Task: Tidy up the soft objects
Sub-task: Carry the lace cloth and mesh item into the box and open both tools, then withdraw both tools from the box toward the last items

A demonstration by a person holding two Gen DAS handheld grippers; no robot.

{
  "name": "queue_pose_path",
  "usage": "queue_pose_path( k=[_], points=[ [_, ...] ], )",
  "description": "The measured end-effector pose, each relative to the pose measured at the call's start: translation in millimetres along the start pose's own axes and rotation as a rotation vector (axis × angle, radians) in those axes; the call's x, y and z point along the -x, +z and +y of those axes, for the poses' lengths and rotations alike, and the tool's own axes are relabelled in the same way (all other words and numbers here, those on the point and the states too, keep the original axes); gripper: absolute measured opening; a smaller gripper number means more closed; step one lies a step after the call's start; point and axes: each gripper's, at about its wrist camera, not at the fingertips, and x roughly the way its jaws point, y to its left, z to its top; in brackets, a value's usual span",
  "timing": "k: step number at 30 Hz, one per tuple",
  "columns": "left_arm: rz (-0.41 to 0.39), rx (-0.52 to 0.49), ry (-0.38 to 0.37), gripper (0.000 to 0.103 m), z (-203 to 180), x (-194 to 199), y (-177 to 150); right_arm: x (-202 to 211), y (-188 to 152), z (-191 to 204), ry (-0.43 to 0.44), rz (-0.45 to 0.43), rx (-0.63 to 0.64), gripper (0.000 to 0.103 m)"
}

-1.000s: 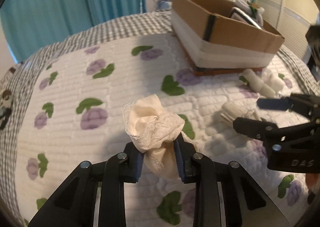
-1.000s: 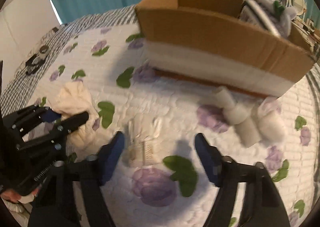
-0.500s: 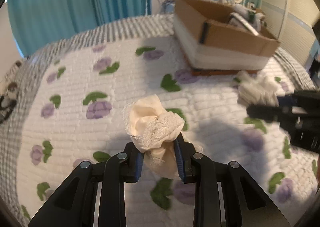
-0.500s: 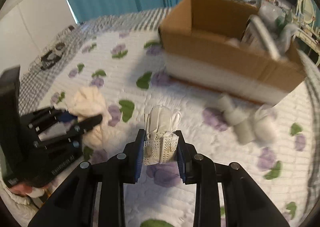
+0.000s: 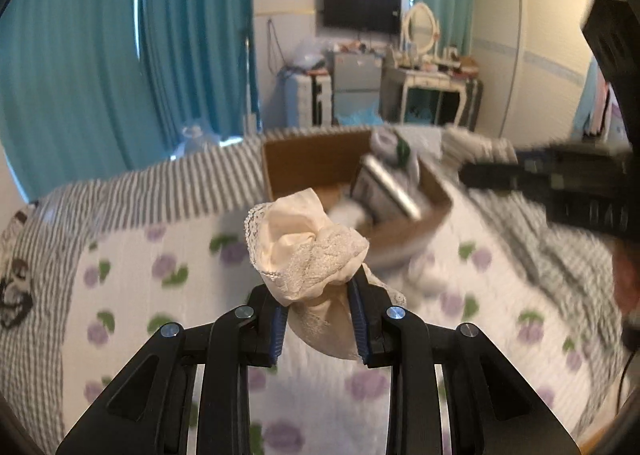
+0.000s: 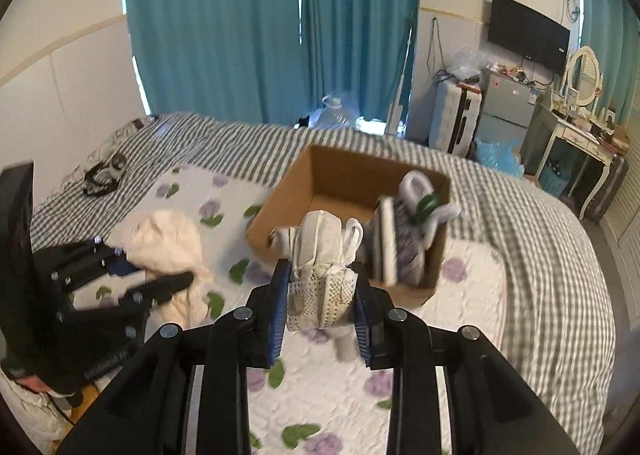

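My left gripper (image 5: 318, 309) is shut on a cream lace-trimmed cloth (image 5: 304, 251) and holds it above the bed. It also shows in the right wrist view (image 6: 160, 243). My right gripper (image 6: 322, 309) is shut on a bundle of white lace socks (image 6: 324, 255), lifted above the bed in front of the open cardboard box (image 6: 332, 175). The box (image 5: 304, 163) holds folded grey and white fabric items (image 6: 404, 231). The right gripper shows blurred at the right of the left wrist view (image 5: 552, 179).
The bed has a white quilt with purple flowers (image 6: 332, 375) over a grey checked sheet (image 6: 540, 255). A white rolled item (image 6: 346, 345) lies on the quilt below my right gripper. Teal curtains, a suitcase, a fridge and a dressing table (image 6: 580, 135) stand behind.
Both grippers have risen and tilted up toward the box, each carrying its item. A second ago the right gripper was open over the socks; it closed on them and lifted.
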Motion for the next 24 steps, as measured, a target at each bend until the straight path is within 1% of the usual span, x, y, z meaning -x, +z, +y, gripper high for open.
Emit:
queue_pose_path(
  k=[2, 4, 5, 7, 11, 12, 14, 16, 17, 18, 19, 20, 24],
  points=[
    [-0.011, -0.006, 0.009, 0.027, 1, -17, 22, -8, 11, -9, -0.001, -0.002, -0.012, 0.028],
    [-0.02, -0.025, 0.016, 0.027, -1, -32, 36, -23, 21, -19, 0.001, -0.002, -0.028, 0.029],
    [-0.03, -0.046, 0.03, 0.027, -2, -45, 44, -31, 24, -22, 0.004, -0.001, -0.034, 0.029],
    [-0.029, -0.064, 0.025, 0.027, -1, -69, 54, -51, 32, -31, 0.019, 0.005, -0.046, 0.029],
    [0.007, -0.076, 0.009, 0.027, 1, -109, 59, -92, 42, -42, 0.034, 0.037, -0.045, 0.029],
    [0.018, -0.083, -0.007, 0.027, 2, -119, 57, -98, 42, -43, 0.031, 0.041, -0.043, 0.029],
    [0.041, -0.095, -0.027, 0.03, 3, -134, 53, -115, 45, -48, 0.036, 0.043, -0.043, 0.029],
    [0.04, -0.101, -0.026, 0.031, 5, -142, 51, -126, 45, -53, 0.044, 0.043, -0.057, 0.031],
    [0.053, -0.105, -0.026, 0.033, 7, -149, 49, -132, 45, -56, 0.043, 0.046, -0.069, 0.047],
    [0.066, -0.107, -0.015, 0.045, 6, -153, 48, -136, 44, -58, 0.049, 0.05, -0.081, 0.069],
    [0.066, -0.104, 0.006, 0.057, 8, -156, 46, -138, 43, -62, 0.059, 0.024, -0.103, 0.076],
    [0.058, -0.099, 0.016, 0.06, 6, -157, 45, -138, 42, -65, 0.055, 0.003, -0.12, 0.08],
    [0.047, -0.072, 0.054, 0.06, 7, -151, 45, -133, 38, -73, 0.071, -0.009, -0.143, 0.08]
  ],
)
